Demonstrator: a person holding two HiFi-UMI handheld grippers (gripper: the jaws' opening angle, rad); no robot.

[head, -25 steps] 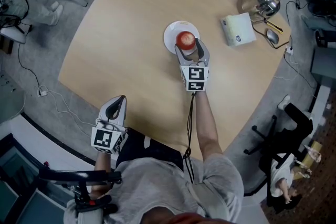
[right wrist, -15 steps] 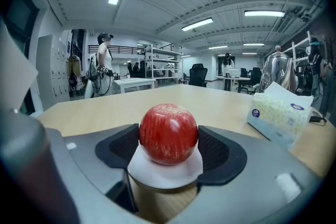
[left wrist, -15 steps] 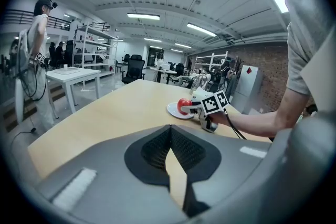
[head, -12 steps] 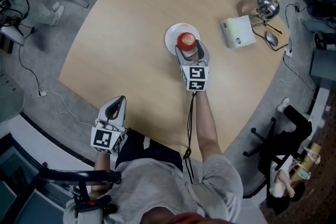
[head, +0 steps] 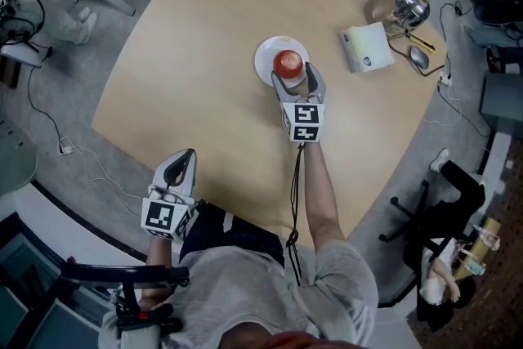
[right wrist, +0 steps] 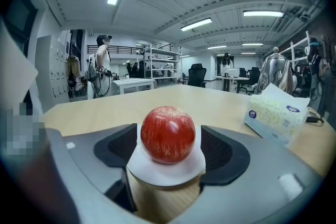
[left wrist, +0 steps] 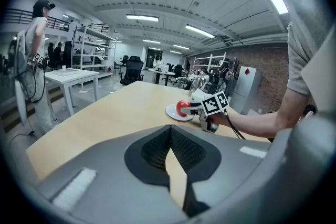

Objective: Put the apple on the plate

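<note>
The apple point(right wrist: 168, 134) is sitting on the plate point(right wrist: 157, 174), between the jaws of the right gripper point(head: 292, 73), which have just been opening. That gripper's view is showing slim gaps either side of the fruit, which the head view is hiding. The left gripper point(head: 181, 163) is hanging by the edge of the table point(head: 196, 69), its jaws seemingly meeting on nothing.

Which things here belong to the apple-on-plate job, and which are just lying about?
Job: round red apple, sitting on the round white plate; right gripper, jaws just opened wider, standing apart either side of the apple.
Lying about: pale tissue box; shiny metal kettle; grey computer mouse; left gripper, shut and empty.
</note>
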